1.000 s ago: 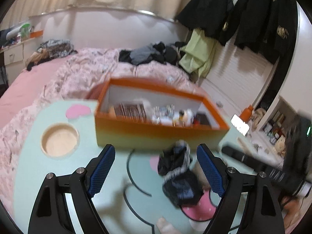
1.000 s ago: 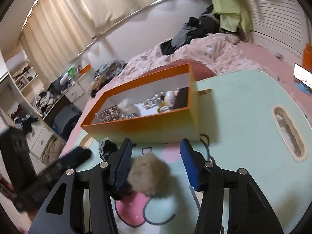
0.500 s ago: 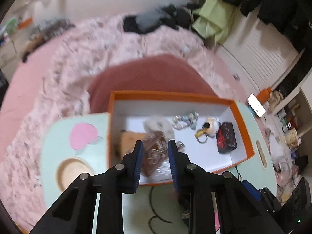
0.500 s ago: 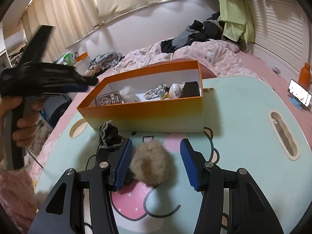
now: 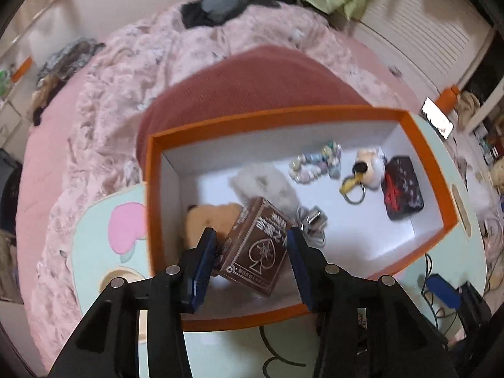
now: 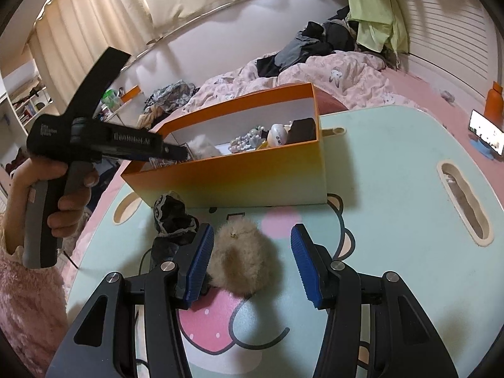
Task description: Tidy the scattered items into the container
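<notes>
An orange box (image 5: 150,208) (image 6: 239,176) stands on the mint table (image 6: 393,189). Inside lie a brown card box (image 5: 255,249), a bead bracelet (image 5: 315,165), a keyring charm (image 5: 365,167) and a black-red pouch (image 5: 401,189). My left gripper (image 5: 251,236) (image 6: 176,154) points down into the box's left end. Its jaws are opening, the tilted card box shows between them, and I see no firm press. My right gripper (image 6: 252,231) is open astride a beige fluffy pompom (image 6: 239,261); its left pad touches the fluff. A black lace item (image 6: 173,217) lies just left.
A person's hand (image 6: 63,189) holds the left tool at the table's left edge. A black cable (image 6: 141,261) runs under the lace item. A slot cutout (image 6: 463,201) is on the right. A phone (image 6: 485,132) and an orange bottle (image 6: 494,100) stand beyond, and a bed (image 5: 126,78) is behind.
My left gripper swung from low over the table to above the box and tipped downward. Its jaws narrowed, then widened again. The right gripper and pompom stayed put.
</notes>
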`<state>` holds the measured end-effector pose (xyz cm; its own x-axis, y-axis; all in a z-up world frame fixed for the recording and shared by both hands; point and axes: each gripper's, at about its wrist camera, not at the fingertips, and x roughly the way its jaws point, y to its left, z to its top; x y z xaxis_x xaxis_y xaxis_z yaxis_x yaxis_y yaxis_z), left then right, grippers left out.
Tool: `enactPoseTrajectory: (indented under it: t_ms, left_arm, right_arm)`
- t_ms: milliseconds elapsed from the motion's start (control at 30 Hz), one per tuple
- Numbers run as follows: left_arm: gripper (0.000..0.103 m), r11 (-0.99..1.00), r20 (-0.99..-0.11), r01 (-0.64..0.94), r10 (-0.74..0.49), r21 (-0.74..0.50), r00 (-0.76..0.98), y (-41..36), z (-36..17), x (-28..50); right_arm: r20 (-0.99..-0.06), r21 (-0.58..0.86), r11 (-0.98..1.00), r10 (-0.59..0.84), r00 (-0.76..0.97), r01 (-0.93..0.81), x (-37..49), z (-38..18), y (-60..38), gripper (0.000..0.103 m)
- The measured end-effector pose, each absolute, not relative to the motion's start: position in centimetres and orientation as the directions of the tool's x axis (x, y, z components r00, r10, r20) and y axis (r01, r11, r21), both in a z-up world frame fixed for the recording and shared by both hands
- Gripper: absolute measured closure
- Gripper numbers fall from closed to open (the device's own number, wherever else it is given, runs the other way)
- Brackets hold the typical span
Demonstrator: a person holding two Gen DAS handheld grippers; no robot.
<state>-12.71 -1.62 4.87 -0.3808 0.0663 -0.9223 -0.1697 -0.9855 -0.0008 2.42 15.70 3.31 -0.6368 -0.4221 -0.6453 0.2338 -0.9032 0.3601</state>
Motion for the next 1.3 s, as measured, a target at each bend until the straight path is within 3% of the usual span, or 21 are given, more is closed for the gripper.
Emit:
enactPoseTrajectory:
  t_ms: [67, 167, 700, 1067, 1300]
  left_arm:
    - [0.073, -0.986, -0.92, -0.167, 0.062, 0.004, -0.387, -1.7, 4.9, -12.9]
    - [0.084, -0.983, -0.92, -0.175, 0.122, -0.06, -0.373, -1.8, 5.2, -12.9]
    - [0.085, -0.974, -0.927, -0.215, 0.138, -0.064, -0.349, 0.2, 4.2, -12.9]
    - [0.085, -0.944, -0.783, -0.274, 0.31, -0.186, -0.539, -1.3, 11.7, -5.8]
    - [0.085, -0.945, -0.792, -0.267, 0.307, -0.188, -0.528, -1.9, 8.0, -1.2]
  right_arm:
    - [-0.648, 0.365, -0.902, -0.424, -0.633, 0.231, 2.4, 3.2, 15.8, 0.051]
    - [-0.652, 0.372, -0.901, -0.425, -0.628, 0.224, 2.3, 3.1, 15.9, 0.051]
    - [-0.659, 0.394, -0.896, -0.43, -0.617, 0.204, 1.9, 2.7, 16.0, 0.051]
    - [-0.657, 0.391, -0.897, -0.427, -0.621, 0.204, 2.0, 2.7, 16.0, 0.051]
    - [-0.658, 0.396, -0.896, -0.43, -0.618, 0.201, 2.0, 2.7, 16.1, 0.051]
